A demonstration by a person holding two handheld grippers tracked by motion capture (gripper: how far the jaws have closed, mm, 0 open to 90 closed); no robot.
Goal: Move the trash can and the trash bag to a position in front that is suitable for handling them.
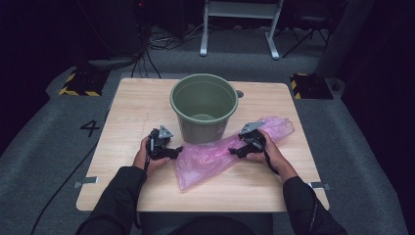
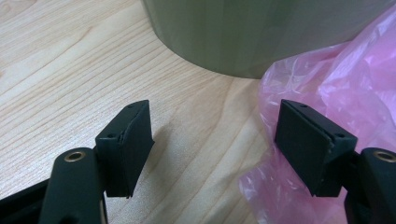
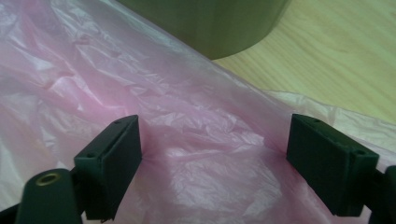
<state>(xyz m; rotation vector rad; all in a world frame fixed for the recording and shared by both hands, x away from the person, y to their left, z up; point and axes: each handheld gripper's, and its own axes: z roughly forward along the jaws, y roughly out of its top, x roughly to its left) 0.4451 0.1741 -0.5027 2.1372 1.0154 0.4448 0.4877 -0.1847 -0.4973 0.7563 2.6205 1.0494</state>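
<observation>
High view: crumpled pink plastic bag (image 1: pixel 220 154) lies on the light wooden counter (image 1: pixel 127 112), against the round green plastic bucket (image 1: pixel 204 105). Left gripper (image 2: pixel 212 144) gapes at the bag's edge; right gripper (image 3: pixel 212 158) gapes over it, gripping nothing.

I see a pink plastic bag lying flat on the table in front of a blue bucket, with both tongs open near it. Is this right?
Not quite: the bucket is green, not blue, as the high view shows. The pink plastic bag does lie flat on the table in front of it, with the left tongs and right tongs open.
</observation>
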